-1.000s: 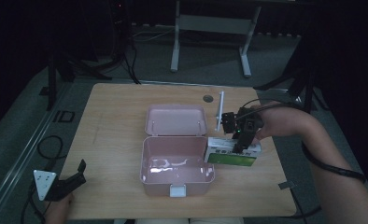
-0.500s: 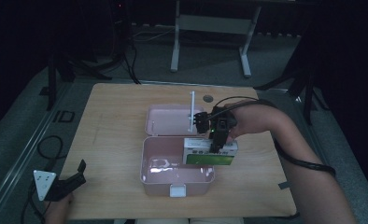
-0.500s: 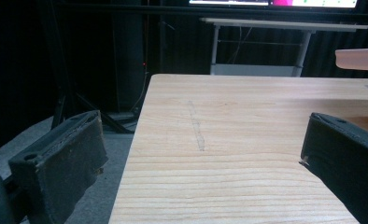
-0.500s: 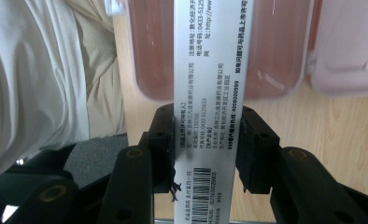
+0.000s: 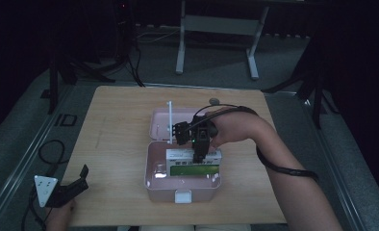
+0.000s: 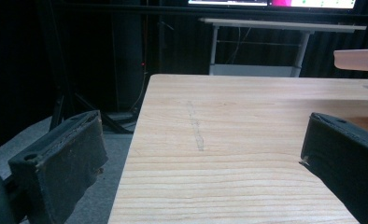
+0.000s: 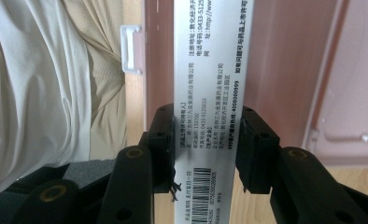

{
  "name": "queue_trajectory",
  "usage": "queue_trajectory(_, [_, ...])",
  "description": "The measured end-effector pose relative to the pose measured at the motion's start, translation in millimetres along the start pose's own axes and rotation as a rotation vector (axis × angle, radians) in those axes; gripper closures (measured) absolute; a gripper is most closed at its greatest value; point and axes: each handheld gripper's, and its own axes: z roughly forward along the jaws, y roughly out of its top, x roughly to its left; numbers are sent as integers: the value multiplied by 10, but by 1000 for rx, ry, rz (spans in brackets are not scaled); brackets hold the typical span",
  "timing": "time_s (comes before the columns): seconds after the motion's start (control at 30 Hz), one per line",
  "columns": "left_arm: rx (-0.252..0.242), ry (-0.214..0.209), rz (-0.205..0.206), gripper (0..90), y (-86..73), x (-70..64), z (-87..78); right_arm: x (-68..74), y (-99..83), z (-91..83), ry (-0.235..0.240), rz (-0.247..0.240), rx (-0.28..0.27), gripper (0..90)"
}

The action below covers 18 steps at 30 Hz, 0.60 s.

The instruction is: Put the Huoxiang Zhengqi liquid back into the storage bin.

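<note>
We clamp the right gripper point(image 5: 197, 155) on the carton point(image 7: 212, 88), jaws pressed on both its long sides | carton point(image 5: 193, 162) sits low in the pink box point(image 5: 151, 179), lid point(image 5: 159, 124) lying open behind it | left gripper point(image 5: 69, 188) rests at the table's point(image 5: 120, 110) near-left edge, jaws wide apart on nothing.

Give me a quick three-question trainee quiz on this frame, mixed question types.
1. True or false: the right gripper is clamped on the green and white carton.
2. Where is the carton? A) on bare table B) over the pink box's tray C) on the floor
3. How do the left gripper's jaws stand?

Key:
1. True
2. B
3. Apart, holding nothing, low over the near left table corner.
</note>
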Motion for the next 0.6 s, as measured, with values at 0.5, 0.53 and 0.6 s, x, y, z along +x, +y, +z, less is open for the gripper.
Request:
queue_trajectory(0.5, [4,2,0,4,2,-2,3,-18,87,544,27,1,7,622])
queue_trajectory(0.53, [4,2,0,4,2,-2,3,-19,88,592,30,1,10,622])
queue_trajectory(0.6, [4,2,0,4,2,-2,2,-7,87,674,39,-9,8,622])
